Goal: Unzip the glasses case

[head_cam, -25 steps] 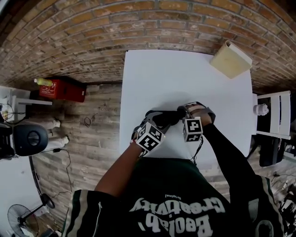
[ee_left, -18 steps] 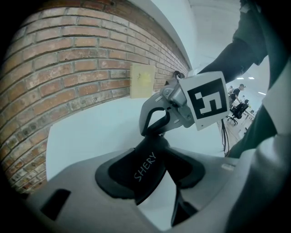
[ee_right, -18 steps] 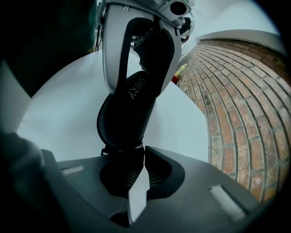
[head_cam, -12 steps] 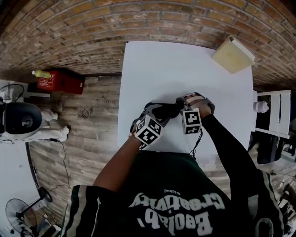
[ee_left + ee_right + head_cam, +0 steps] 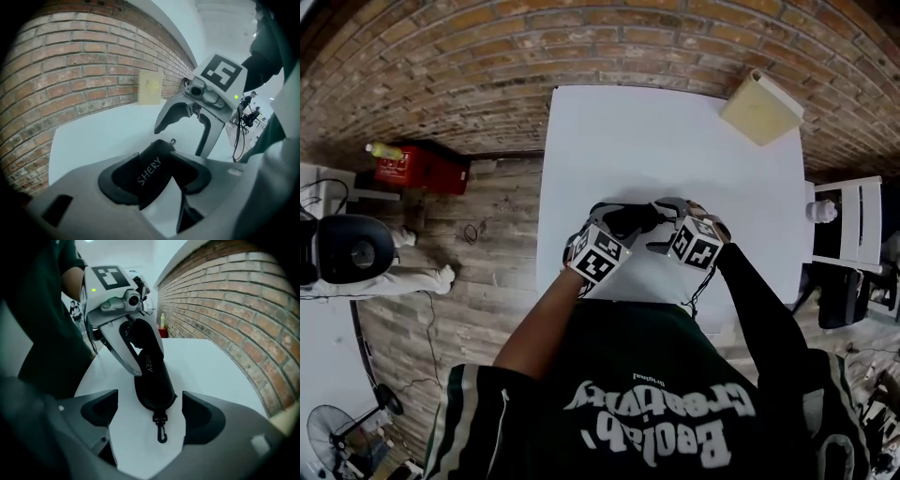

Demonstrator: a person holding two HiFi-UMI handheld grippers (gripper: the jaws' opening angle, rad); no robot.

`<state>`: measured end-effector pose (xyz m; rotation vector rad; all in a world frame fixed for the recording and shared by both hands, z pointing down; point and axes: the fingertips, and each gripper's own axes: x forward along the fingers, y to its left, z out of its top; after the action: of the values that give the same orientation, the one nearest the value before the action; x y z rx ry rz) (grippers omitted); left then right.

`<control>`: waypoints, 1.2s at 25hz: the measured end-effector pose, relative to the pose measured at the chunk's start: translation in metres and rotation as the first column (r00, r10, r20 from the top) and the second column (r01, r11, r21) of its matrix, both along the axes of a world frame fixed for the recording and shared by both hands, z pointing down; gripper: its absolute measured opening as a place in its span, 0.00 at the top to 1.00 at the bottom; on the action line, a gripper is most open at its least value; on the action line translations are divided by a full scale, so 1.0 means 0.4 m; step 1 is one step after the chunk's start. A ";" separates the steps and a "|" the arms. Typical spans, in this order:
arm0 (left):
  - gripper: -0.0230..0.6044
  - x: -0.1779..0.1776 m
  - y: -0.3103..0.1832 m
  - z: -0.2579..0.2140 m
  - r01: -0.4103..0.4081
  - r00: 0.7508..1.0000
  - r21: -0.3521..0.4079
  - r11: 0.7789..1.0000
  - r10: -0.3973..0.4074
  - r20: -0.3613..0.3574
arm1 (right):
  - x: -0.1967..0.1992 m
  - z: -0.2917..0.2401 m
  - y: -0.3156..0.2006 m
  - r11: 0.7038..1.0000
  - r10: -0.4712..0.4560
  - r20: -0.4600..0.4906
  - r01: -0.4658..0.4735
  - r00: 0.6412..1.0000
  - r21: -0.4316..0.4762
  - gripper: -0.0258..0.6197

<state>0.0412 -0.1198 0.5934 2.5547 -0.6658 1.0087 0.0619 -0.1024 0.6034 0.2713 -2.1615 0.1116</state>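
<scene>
At the far left of the head view, a red box [image 5: 422, 171] with a yellow-green bottle [image 5: 382, 150] by it sits on the plank floor [image 5: 487, 244], below the brick wall [image 5: 487, 56]. The white table [image 5: 675, 141] fills the middle. A tan block [image 5: 761, 107] lies at its upper right corner, well apart from the work, and a white chair [image 5: 855, 234] stands at the right edge.

From the head view the two marker cubes and the person's forearms cover much of both tools. The zip cannot be made out in any view, and the pads cover part of the case.

Left of centre, the left gripper [image 5: 619, 225] slants down over the table on a bare forearm. Its jaws are clamped on the black glasses case [image 5: 636, 219], and the lettering SHERY shows between the pads [image 5: 117, 180].

Just to the right, on a black-sleeved arm, the right gripper [image 5: 150, 416] also points steeply down. Its jaws have just been opening and stand wide. The case's near end and its snap hook [image 5: 161, 427] lie between the pads [image 5: 199, 413] but touch neither.
</scene>
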 end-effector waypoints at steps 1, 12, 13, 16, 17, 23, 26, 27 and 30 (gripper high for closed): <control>0.62 -0.003 -0.004 -0.004 0.018 1.000 -0.002 1.000 -0.018 -0.008 | -0.014 0.002 0.002 1.000 0.012 0.013 -0.012 1.000 -0.016 0.27; 0.59 -0.168 0.042 -0.051 0.217 0.975 0.013 0.976 -0.217 -0.044 | -0.056 0.014 -0.044 0.994 0.104 0.003 -0.104 0.995 -0.021 0.44; 0.59 -0.172 0.052 -0.042 0.220 0.975 0.006 0.975 -0.220 -0.041 | -0.057 0.010 -0.040 0.990 0.130 0.026 -0.129 0.991 -0.064 0.45; 0.59 -0.176 0.074 -0.018 0.221 0.974 -0.018 0.975 -0.222 -0.037 | -0.064 -0.002 -0.029 0.957 0.230 0.103 -0.205 0.968 -0.205 0.46; 0.59 -0.174 0.077 -0.011 0.220 0.975 -0.025 0.975 -0.221 -0.038 | -0.067 -0.007 -0.026 0.941 0.265 0.127 -0.228 0.956 -0.249 0.46; 0.60 -0.138 0.079 0.037 0.197 0.979 -0.071 0.978 -0.200 -0.045 | -0.073 -0.032 -0.001 0.828 0.464 0.216 -0.333 0.859 -0.452 0.46; 0.61 -0.128 0.084 0.066 0.177 0.983 -0.088 0.980 -0.180 -0.026 | -0.071 -0.036 0.010 0.848 0.447 0.206 -0.338 0.871 -0.408 0.46; 0.62 -0.127 0.083 0.070 0.176 0.984 -0.088 0.980 -0.179 -0.024 | -0.070 -0.042 0.008 0.856 0.441 0.208 -0.340 0.873 -0.388 0.47; 0.62 -0.126 0.081 0.071 0.179 0.983 -0.088 0.980 -0.182 -0.027 | -0.056 -0.072 -0.013 0.872 0.446 0.233 -0.361 0.864 -0.331 0.53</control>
<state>-0.0090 -0.0873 0.6219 2.3827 -0.8107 0.9099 0.0395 -0.1077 0.5747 0.5794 -2.3221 0.7399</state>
